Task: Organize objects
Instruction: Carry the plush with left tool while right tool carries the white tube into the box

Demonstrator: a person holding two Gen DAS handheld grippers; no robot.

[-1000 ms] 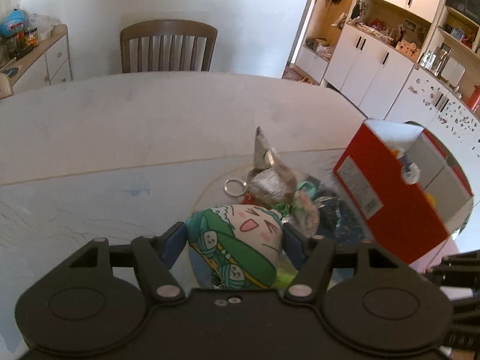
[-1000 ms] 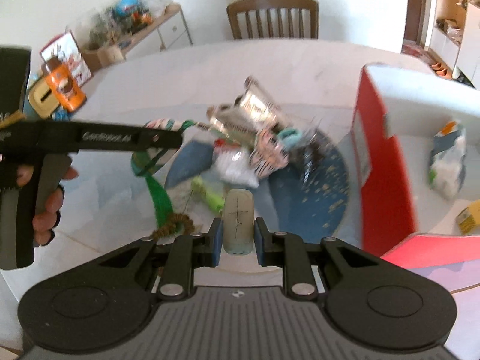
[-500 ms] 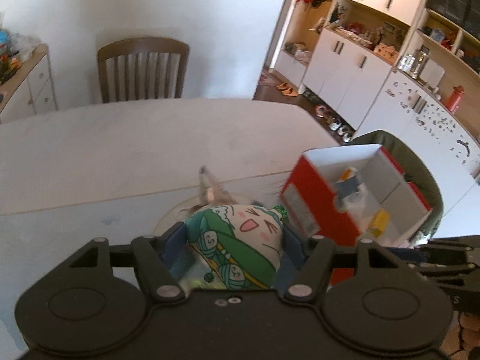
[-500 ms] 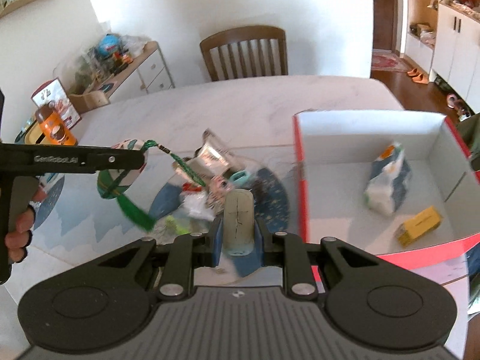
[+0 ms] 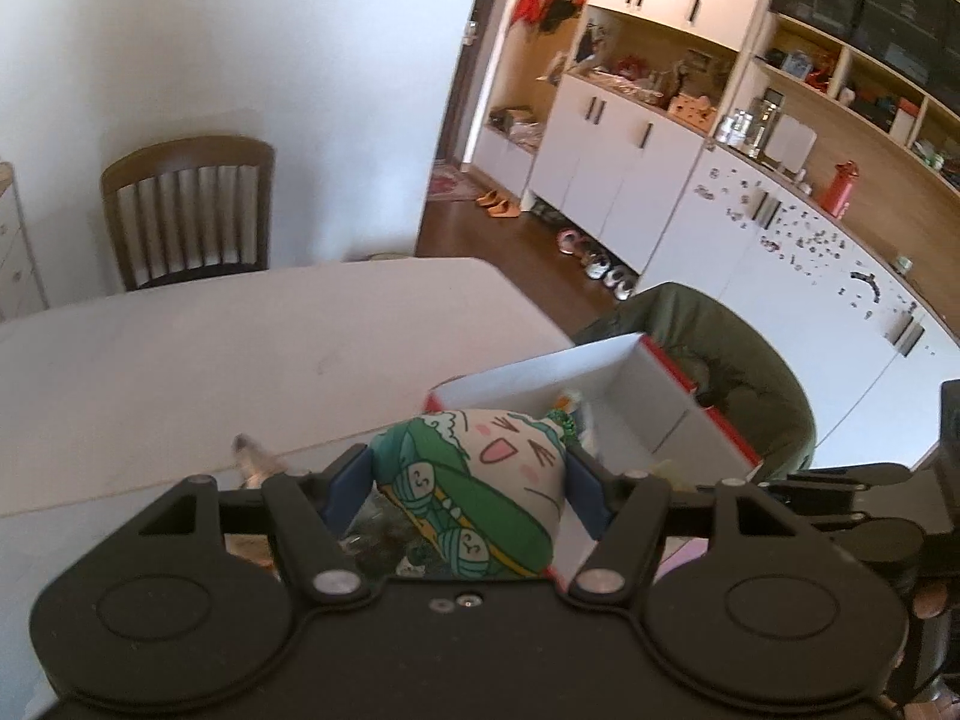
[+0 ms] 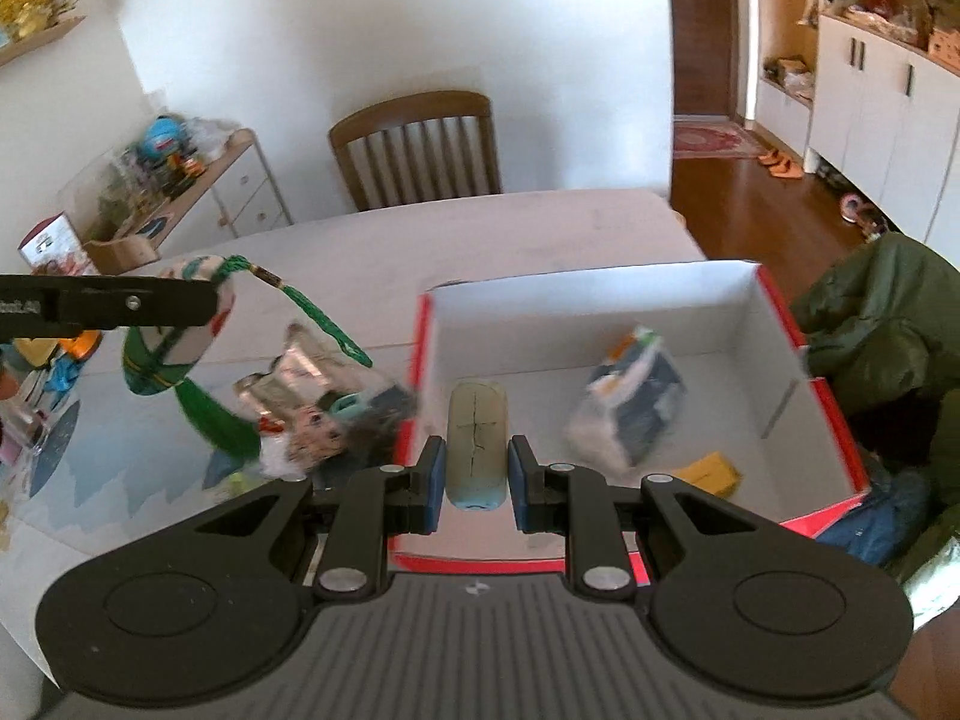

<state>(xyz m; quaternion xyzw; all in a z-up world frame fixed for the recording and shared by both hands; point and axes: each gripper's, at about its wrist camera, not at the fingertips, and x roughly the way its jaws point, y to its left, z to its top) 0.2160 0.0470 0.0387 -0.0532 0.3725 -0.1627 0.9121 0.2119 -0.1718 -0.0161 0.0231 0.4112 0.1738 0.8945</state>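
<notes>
Box (image 6: 600, 324), red with white inside, sits at my two o'clock. My right gripper (image 6: 477, 471) clamps a pale mouse (image 6: 477, 444) above it; my left gripper (image 5: 465, 495) squeezes a cartoon pouch (image 5: 474, 480). Next, I'd release both inside.

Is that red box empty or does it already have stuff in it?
Not empty. The right view shows the open red box holding a blue-and-white pack and a small yellow box; most of its white floor is bare.
</notes>
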